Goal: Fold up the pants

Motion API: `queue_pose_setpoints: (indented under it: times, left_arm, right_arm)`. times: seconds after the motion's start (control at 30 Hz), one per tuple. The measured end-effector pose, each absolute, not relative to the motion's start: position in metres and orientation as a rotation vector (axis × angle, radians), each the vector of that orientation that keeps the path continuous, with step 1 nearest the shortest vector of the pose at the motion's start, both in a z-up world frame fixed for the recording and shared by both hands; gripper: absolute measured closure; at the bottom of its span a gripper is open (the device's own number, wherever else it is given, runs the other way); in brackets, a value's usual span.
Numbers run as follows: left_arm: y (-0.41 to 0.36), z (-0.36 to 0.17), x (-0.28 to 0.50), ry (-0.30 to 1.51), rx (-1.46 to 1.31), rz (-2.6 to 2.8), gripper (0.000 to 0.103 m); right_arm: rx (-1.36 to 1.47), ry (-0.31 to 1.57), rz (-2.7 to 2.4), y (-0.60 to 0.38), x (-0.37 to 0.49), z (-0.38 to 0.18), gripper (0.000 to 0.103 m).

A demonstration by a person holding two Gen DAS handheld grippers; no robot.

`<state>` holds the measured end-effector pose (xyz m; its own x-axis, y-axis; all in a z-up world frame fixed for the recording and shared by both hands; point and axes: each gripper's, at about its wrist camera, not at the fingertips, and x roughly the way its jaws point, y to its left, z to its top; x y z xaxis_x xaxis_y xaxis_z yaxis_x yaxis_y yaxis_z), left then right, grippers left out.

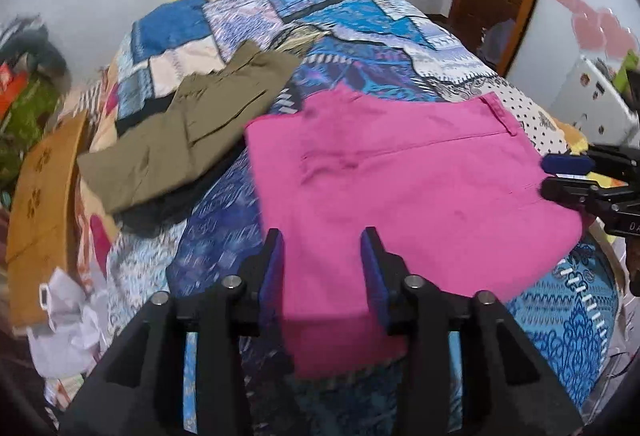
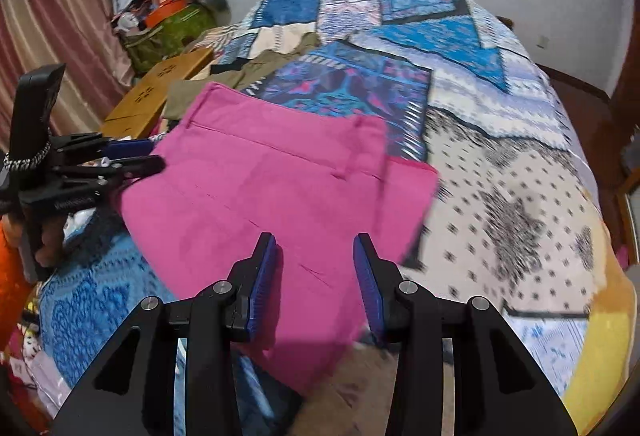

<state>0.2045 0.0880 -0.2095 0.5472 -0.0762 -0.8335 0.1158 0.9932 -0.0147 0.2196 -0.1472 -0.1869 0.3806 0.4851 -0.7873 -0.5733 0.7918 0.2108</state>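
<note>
**Pink pants folded on a patchwork bed, 2 grippers at their near edge**

A pair of bright pink pants [image 1: 400, 175] lies folded on a bed under a blue, white and purple patchwork bedspread [image 1: 360, 19]; the fold is roughly rectangular, the waistband with its belt loop at the far edge, and the near edge hangs over the side of the bed.

The left gripper [image 1: 322, 276] points down at the near left part of the pants; its 2 blue-padded fingers [image 1: 272, 276] stand partly apart, pink cloth fills the gap between them, and the pads do not press on it. The right gripper [image 2: 315, 276] sits the same way over the near right part – fingers partly apart, cloth between, no clear pinch. Each gripper shows at the edge of the other's view, just beside the pants.

Beyond the pink pants, toward the left, a folded olive-green garment [image 1: 188, 131] rests on the bedspread – apart from the pink cloth in the left wrist view; a tan wooden board [image 1: 44, 195] with cut-out patterns stands at the bed's left edge; a heap of clutter [image 2: 168, 11] sits in the corner by a pink striped curtain [image 2: 52, 35].
</note>
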Motion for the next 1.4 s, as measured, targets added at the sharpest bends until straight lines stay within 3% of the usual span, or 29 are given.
queue_pose_setpoints:
  times: [0.3, 0.37, 0.5, 0.6, 1.0, 1.17, 1.27, 1.37, 1.4]
  left_arm:
    - [0.120, -0.213, 0.196, 1.012, 0.075, 0.038, 0.052]
    - [0.126, -0.210, 0.197, 1.004, 0.064, 0.056, 0.049]
    - [0.130, -0.195, 0.201, 0.952, 0.011, 0.044, 0.025]
    - [0.127, -0.186, 0.209, 0.933, -0.051, -0.003, 0.018]
    - [0.124, -0.231, 0.256, 1.110, -0.305, -0.139, 0.017]
    - [0.126, -0.236, 0.263, 1.129, -0.369, -0.179, 0.017]
    - [0.130, -0.241, 0.267, 1.146, -0.437, -0.208, 0.019]
    - [0.130, -0.238, 0.269, 1.140, -0.466, -0.232, 0.036]
    - [0.128, -0.236, 0.269, 1.136, -0.475, -0.250, 0.049]
  right_arm:
    - [-0.014, 1.010, 0.571, -0.191, 0.220, -0.193, 0.064]
    - [0.005, 1.007, 0.560, -0.193, 0.222, -0.189, 0.059]
    - [0.047, 0.968, 0.559, -0.193, 0.224, -0.179, 0.038]
    - [0.079, 0.956, 0.564, -0.186, 0.229, -0.176, 0.027]
    - [0.133, 1.069, 0.595, -0.170, 0.247, -0.207, 0.024]
    - [0.141, 1.071, 0.600, -0.164, 0.254, -0.210, 0.030]
    - [0.161, 1.071, 0.603, -0.160, 0.260, -0.211, 0.042]
    - [0.192, 1.075, 0.610, -0.160, 0.265, -0.211, 0.058]
    - [0.208, 1.075, 0.609, -0.161, 0.267, -0.211, 0.064]
